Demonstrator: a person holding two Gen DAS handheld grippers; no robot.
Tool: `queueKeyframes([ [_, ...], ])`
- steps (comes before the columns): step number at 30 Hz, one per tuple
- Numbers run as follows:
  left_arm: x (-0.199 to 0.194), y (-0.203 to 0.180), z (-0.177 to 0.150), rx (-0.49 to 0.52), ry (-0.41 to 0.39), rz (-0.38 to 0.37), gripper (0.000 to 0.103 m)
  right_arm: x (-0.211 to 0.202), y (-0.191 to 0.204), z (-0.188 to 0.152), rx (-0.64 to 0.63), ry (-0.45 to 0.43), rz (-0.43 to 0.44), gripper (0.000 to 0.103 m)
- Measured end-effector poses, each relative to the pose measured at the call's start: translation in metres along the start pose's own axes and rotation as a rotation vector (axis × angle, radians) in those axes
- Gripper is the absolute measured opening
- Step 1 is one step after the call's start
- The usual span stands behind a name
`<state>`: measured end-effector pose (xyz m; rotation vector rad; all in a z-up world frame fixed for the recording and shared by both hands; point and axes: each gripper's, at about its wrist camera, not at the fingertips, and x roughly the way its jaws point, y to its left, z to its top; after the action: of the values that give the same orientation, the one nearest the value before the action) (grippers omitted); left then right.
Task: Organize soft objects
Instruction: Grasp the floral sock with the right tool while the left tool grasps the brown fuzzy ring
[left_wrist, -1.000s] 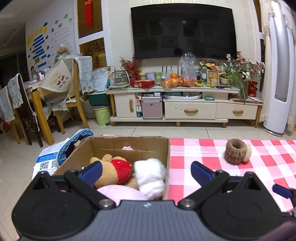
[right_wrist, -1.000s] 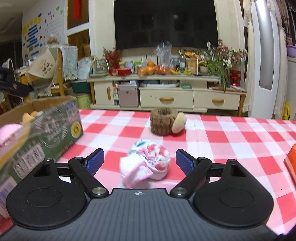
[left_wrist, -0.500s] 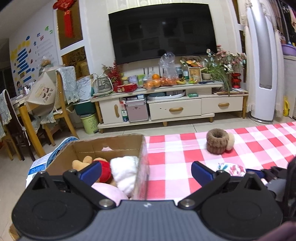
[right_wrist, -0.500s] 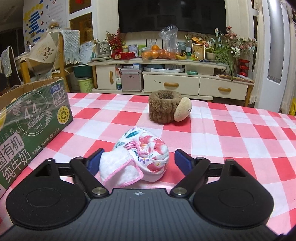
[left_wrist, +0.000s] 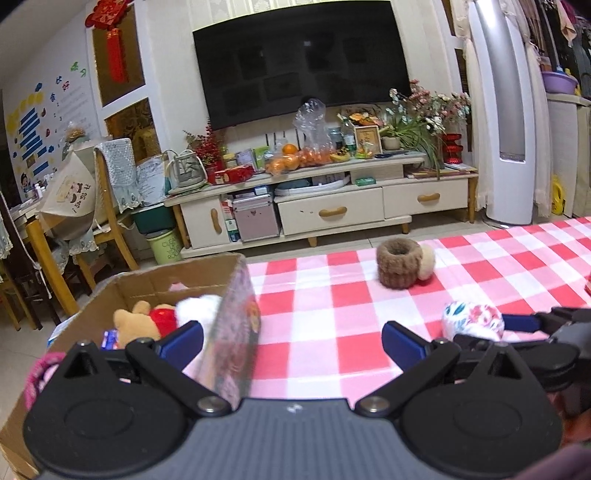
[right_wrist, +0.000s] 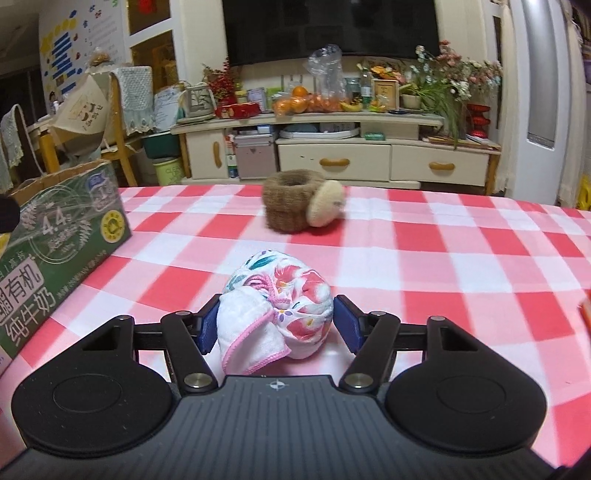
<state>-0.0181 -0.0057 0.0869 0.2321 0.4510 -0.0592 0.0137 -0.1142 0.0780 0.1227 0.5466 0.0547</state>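
Now | right gripper (right_wrist: 276, 324) low, jaws closing | floral cloth bundle (right_wrist: 275, 308) between

From my left wrist view, the cardboard box (left_wrist: 155, 284) runs off the lower left edge, its near wall smeared with blur, and my gripper body hides most of the toys inside. At lower right, the floral bundle (left_wrist: 472, 320) is partly covered by the other gripper (left_wrist: 480, 334).
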Motion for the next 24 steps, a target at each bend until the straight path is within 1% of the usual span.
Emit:
queueKeyframes([
  [3,0.000,-0.015,-0.003,0.031,0.004,-0.011,0.102,-0.009,-0.018,-0.003,0.016,0.005,-0.013,0.078],
  [5,0.000,-0.025,-0.004,0.041,0.008,-0.022,0.102,-0.013,-0.027,-0.004,0.019,0.009,-0.007,0.078],
  [8,0.003,-0.039,-0.001,0.036,0.014,-0.038,0.102,-0.019,-0.039,-0.006,0.019,0.008,-0.020,0.078],
  [12,0.012,-0.058,0.006,0.026,0.006,-0.039,0.102,-0.025,-0.056,-0.008,0.022,0.001,-0.051,0.079],
  [16,0.037,-0.077,0.015,-0.026,0.011,-0.050,0.102,-0.029,-0.077,-0.010,0.047,-0.006,-0.089,0.080],
  [21,0.082,-0.109,0.028,-0.008,0.026,-0.048,0.102,-0.033,-0.093,-0.011,0.091,-0.012,-0.086,0.081],
  [24,0.110,-0.119,0.035,-0.010,0.038,-0.041,0.102,-0.032,-0.100,-0.009,0.113,-0.013,-0.075,0.083],
])
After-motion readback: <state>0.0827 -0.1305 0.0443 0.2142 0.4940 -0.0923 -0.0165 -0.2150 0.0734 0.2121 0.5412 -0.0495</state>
